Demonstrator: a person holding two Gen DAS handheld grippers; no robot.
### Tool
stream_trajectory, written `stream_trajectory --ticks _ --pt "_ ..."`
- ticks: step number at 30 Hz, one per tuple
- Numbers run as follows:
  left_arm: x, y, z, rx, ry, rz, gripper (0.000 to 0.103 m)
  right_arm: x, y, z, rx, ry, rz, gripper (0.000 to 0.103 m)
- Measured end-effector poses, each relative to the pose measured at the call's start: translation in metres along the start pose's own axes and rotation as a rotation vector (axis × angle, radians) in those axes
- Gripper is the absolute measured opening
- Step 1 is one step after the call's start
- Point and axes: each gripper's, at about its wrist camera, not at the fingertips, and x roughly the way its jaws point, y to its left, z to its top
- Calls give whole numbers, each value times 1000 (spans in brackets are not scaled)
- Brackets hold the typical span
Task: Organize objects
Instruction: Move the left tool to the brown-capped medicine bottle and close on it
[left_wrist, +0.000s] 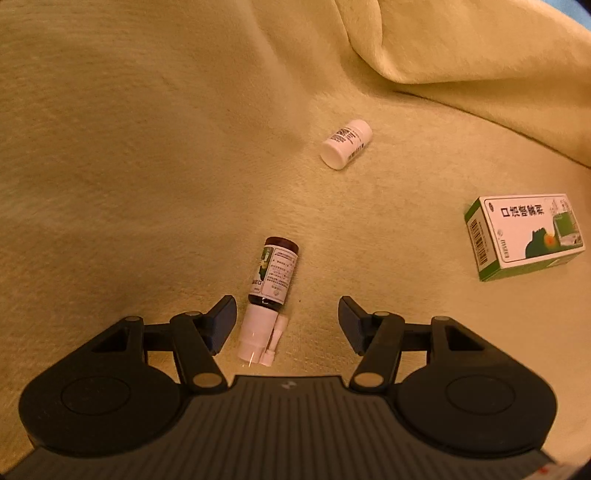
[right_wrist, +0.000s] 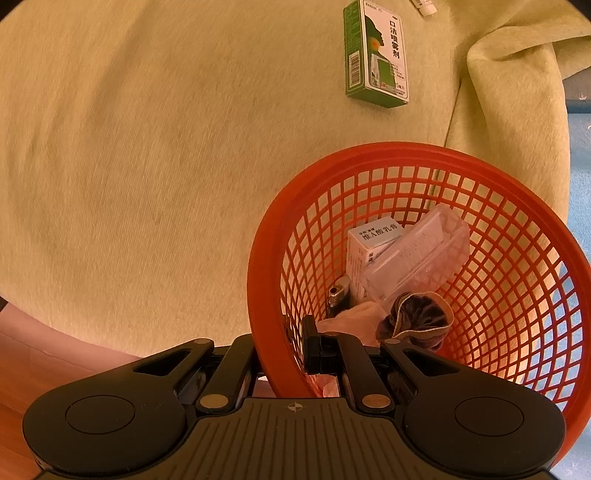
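Left gripper (left_wrist: 287, 321) hangs wide open over the brown spray bottle (left_wrist: 274, 271) lying on the yellow blanket (left_wrist: 147, 166), its white nozzle between the fingers, while the right gripper (right_wrist: 284, 350) clamps the red basket (right_wrist: 480, 162) rim, green box (right_wrist: 376, 55) beyond.

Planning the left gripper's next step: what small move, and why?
Probably ease the left gripper forward and close on the spray bottle. Its fingers are open, the bottle lies between them, and the right gripper already grips the basket rim.
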Motion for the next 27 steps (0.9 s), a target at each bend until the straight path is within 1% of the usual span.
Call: stream_trajectory --ticks 10,12,14,16,17,20,27 --pt "9 -3 3 -17 17 -6 55 0 0 1 0 -9 3 2" --pt "8 -3 3 -23 22 -12 50 0 0 1 -1 -9 3 2" --pt "5 -3 3 -30 23 -18 38 0 0 1 0 -10 4 2" --pt "0 -1 2 -47 23 -32 30 0 0 0 -1 -11 4 2" --pt "-2 -2 2 -48 22 -38 28 1 0 0 -1 -11 4 2" --pt "-4 -4 1 -47 14 -38 28 -1 1 0 -2 -13 4 2" --pt "4 0 6 -82 15 6 29 0 2 -1 -6 -16 2 2"
